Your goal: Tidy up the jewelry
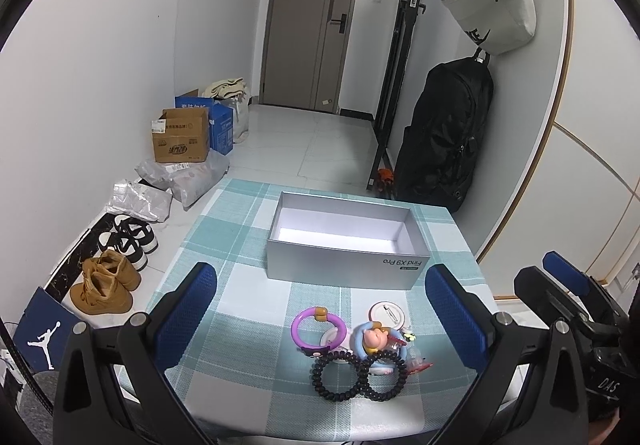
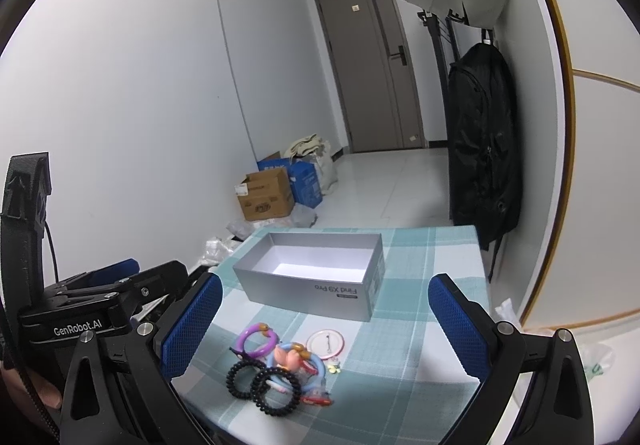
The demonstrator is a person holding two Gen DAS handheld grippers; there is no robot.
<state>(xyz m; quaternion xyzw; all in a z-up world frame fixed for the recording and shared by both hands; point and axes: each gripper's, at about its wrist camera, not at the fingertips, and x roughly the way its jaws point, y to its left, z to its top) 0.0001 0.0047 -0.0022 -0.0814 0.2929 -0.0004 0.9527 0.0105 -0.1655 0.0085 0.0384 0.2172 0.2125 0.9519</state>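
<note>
A small pile of jewelry lies on the checked tablecloth near the front edge: a purple ring bracelet (image 1: 317, 327) (image 2: 258, 339), two black coil hair ties (image 1: 358, 376) (image 2: 264, 381), a blue ring with a pink pig charm (image 1: 378, 339) (image 2: 294, 361) and a round white-pink badge (image 1: 387, 312) (image 2: 326, 343). An open grey box (image 1: 344, 241) (image 2: 316, 273), empty inside, stands behind the pile. My left gripper (image 1: 320, 317) is open, hovering over the pile and holding nothing. My right gripper (image 2: 324, 325) is open and empty, just right of it.
The table's far edge lies just behind the grey box. Beyond it, on the floor at left, are cardboard boxes (image 1: 182, 139), plastic bags and shoes (image 1: 108, 285). A black backpack (image 1: 444, 137) and a beige bag (image 1: 488, 1) hang on the right wall.
</note>
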